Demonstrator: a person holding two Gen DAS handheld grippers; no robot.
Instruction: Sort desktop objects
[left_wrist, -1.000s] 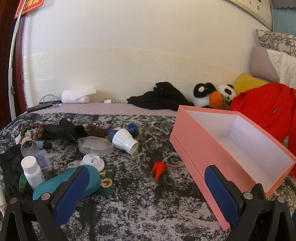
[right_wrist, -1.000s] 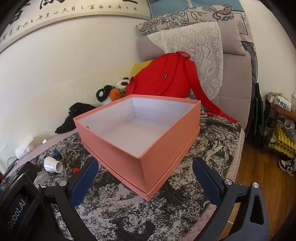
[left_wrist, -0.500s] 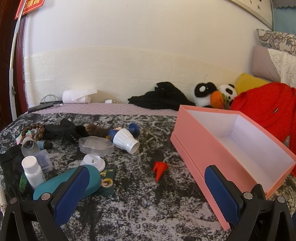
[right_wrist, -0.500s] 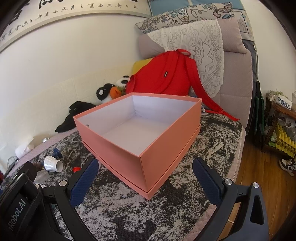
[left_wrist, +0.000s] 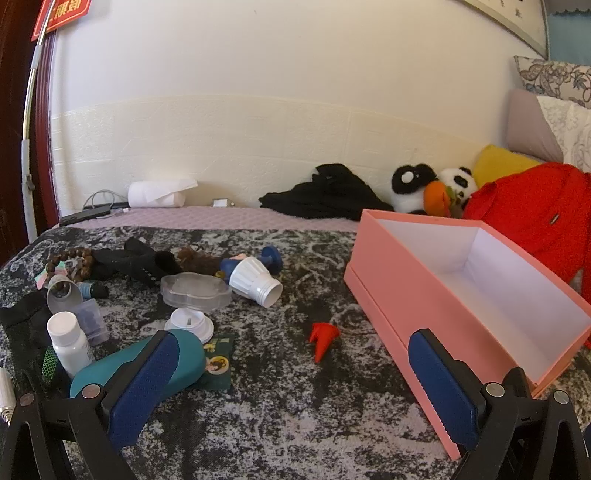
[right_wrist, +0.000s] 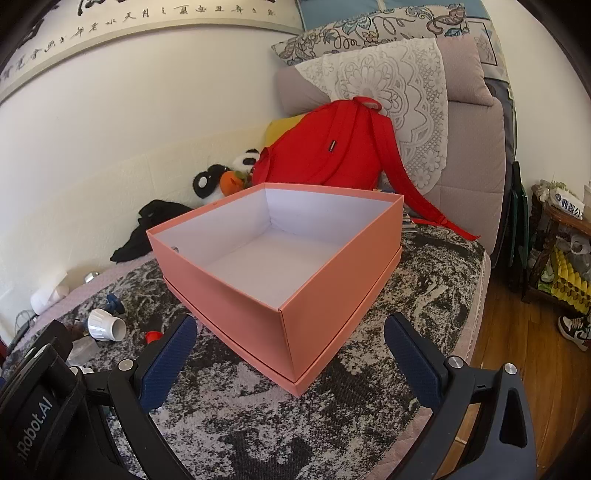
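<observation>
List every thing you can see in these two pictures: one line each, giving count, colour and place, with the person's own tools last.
box: 1, pink outside, white inside, open and empty, on the bedspread.
cone: 1, red, lying just left of the box.
cup: 1, white, on its side, left of the cone.
bottle: 1, white, upright, far left.
case: 1, teal, behind the left gripper's finger.
clear lid: 1, see-through, beside the cup.
beads: 1 string, brown, far left.
backpack: 1, red, behind the box.
panda toy: 1, black and white, by the wall.
black cloth: 1, by the wall.
left gripper: 1, blue pads, open.
right gripper: 1, blue pads, open.
</observation>
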